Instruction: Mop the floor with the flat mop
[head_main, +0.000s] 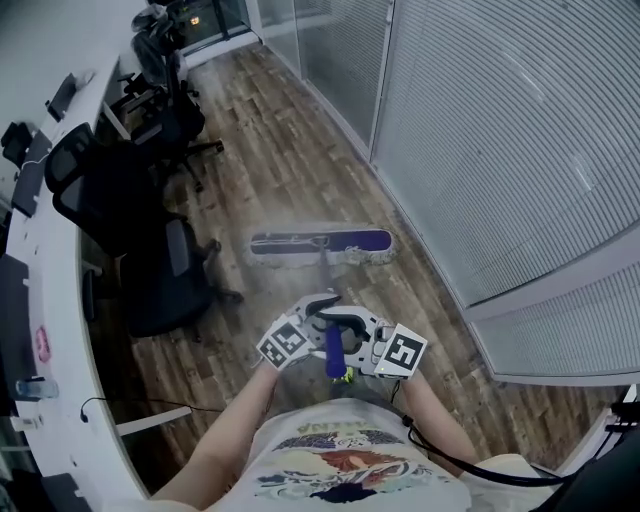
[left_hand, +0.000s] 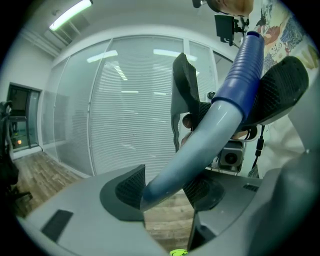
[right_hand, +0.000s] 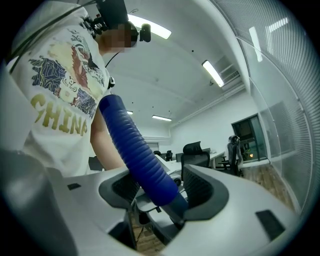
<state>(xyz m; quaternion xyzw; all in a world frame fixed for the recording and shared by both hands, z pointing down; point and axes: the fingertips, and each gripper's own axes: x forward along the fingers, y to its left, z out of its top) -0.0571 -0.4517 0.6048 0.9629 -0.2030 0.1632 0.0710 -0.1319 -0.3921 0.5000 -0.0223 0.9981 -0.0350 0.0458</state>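
Observation:
The flat mop head (head_main: 320, 245), purple with pale fringe, lies flat on the wooden floor ahead of me. Its handle (head_main: 334, 352) rises toward me, ending in a blue ribbed grip. Both grippers hold that handle in front of my chest. My left gripper (head_main: 318, 322) comes in from the left, its jaws (left_hand: 165, 192) shut on the pale pole just below the blue grip (left_hand: 242, 70). My right gripper (head_main: 352, 338) comes in from the right, and its jaws (right_hand: 160, 192) are shut on the blue ribbed grip (right_hand: 135, 150).
Black office chairs (head_main: 150, 270) (head_main: 165, 100) stand along a long white desk (head_main: 40, 300) on the left. A curved glass partition with blinds (head_main: 500, 130) runs along the right. Wooden floor (head_main: 280, 170) stretches between them toward a dark doorway at the far end.

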